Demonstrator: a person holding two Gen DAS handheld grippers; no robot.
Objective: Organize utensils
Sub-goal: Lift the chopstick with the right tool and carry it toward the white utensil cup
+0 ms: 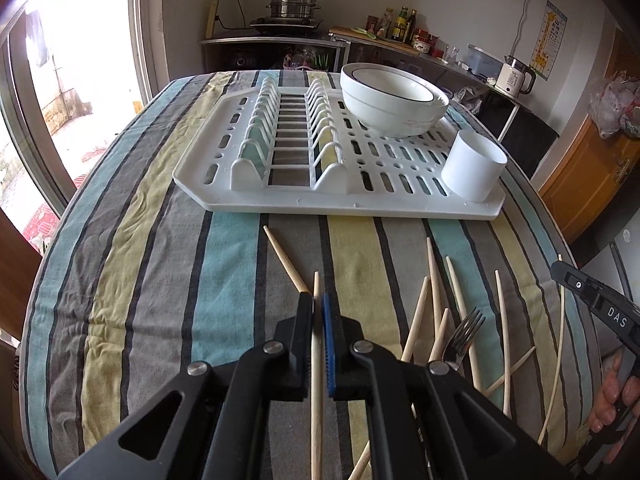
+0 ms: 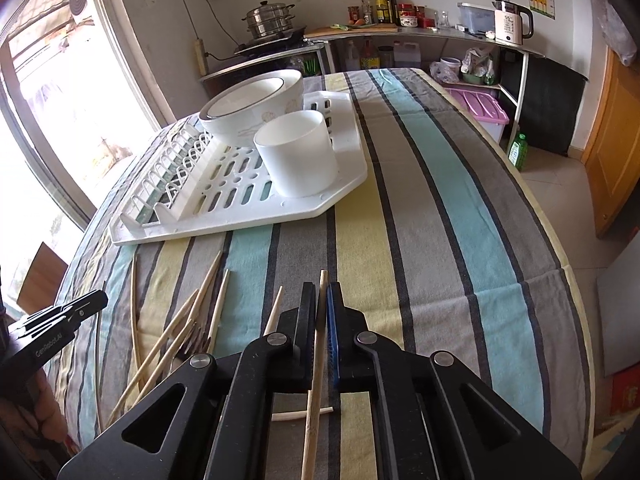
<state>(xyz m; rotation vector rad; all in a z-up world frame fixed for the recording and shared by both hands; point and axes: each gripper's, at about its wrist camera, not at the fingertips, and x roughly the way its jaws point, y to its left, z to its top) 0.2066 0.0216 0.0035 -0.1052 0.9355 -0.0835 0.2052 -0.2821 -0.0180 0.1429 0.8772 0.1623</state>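
Beyond chopsticks (image 1: 456, 292), rack (image 1: 200, 196), bowls (image 1: 394, 98), cup (image 1: 474, 170)

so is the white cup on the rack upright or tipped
Upright: the cup stands on its base at the rack's corner, open mouth up.

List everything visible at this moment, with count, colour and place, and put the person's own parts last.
white plastic dish rack: one, on the striped tablecloth, far side of the table.
white ceramic bowls with dark rim lines: stacked, at least two, on the rack.
white round cup holder: one, near right corner of the rack.
loose wooden chopsticks: several, pale wood, on the cloth before the rack.
metal fork: one, silver, among the chopsticks.
steel steamer pot: one, on the back counter.
white electric kettle: one, on the counter's right end.
left gripper: black, shut on a wooden chopstick.
right gripper: black, shut on another chopstick.
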